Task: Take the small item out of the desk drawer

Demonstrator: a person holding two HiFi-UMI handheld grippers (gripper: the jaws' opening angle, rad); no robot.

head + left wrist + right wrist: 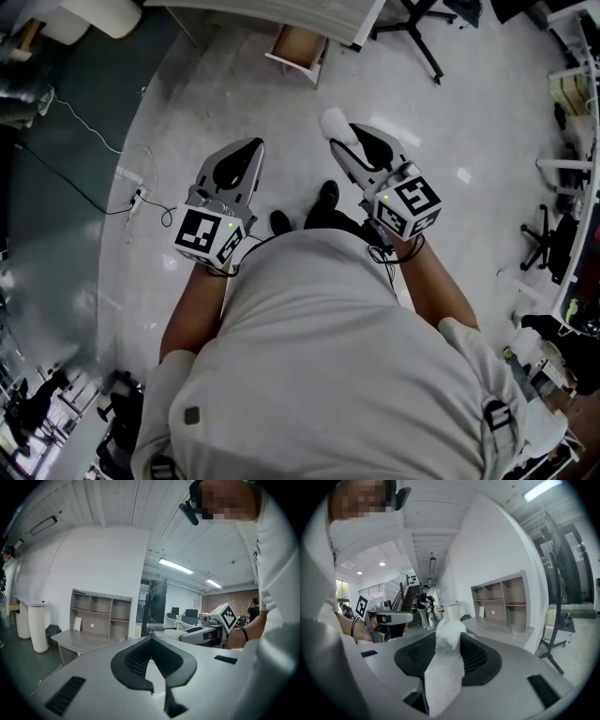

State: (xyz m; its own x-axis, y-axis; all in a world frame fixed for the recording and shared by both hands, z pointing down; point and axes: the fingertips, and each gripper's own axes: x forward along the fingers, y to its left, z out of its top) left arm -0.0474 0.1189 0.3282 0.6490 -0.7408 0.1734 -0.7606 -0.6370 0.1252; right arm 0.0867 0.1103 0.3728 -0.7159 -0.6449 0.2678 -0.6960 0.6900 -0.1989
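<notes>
Small item: we are holding the small white item (444, 667) up in the air in front of the body, above the floor (187, 141) and well apart from the desk.
Right jaws: the right gripper (345, 136) is pinching the item between its two pads; the bunched top is sticking out past the tips and a flat tail is hanging back toward the camera.
Left jaws: the left gripper (151, 638) is keeping its tips pressed together, and nothing is sitting between them.
Handling: we are judging the item as very light and soft, like crumpled tissue or thin film. It is giving under the pads, so it is not likely to break, but it could slide out.
Where to hold: we are thinking the thick bunched part is the best place, because the thin tail would fold and slip.
Drawer: at the top of the head view an open drawer-like box (292, 62) is standing out from the white furniture there. Its inside is looking bare and brown to us, but we cannot tell this for sure.
Shelf unit: the shelf unit (101, 594) on the desk (79, 641) is showing mostly bare compartments. One flat pale thing (77, 623) is leaning in the lower left one.
Glass: a clear glass (515, 629) is standing on the desk, and we cannot tell if anything is in it.
</notes>
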